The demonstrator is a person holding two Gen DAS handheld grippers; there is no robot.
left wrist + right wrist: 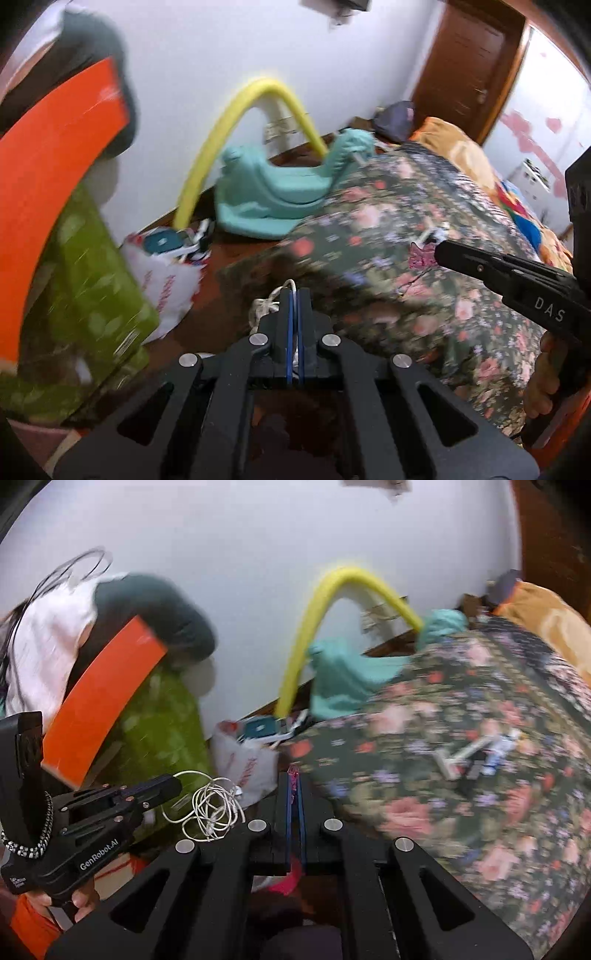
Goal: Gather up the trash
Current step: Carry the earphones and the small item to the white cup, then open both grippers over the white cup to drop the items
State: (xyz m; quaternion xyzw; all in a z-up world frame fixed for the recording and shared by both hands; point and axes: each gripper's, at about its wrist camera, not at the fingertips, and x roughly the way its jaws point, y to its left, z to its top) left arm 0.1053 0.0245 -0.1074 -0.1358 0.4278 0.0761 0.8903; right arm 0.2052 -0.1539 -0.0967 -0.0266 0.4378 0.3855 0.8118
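My left gripper [294,293] is shut on a tangled white cable [267,304], which hangs in loops from its tip [176,782] in the right wrist view, cable [208,808]. My right gripper [294,775] is shut on a pink wrapper [293,781]. In the left wrist view this gripper [438,249] reaches in from the right over the bed, the pink wrapper [421,258] at its tip. A white plastic bag [168,284] [247,766] with printed scraps inside sits open on the floor ahead, beyond both grippers. Both views are blurred.
A bed with a dark floral cover [406,314] [461,794] fills the right; several small scraps [472,755] lie on it. A green box [96,280] and orange board [48,192] stand left. A teal rocking toy [273,199] and yellow foam tube [221,140] line the wall.
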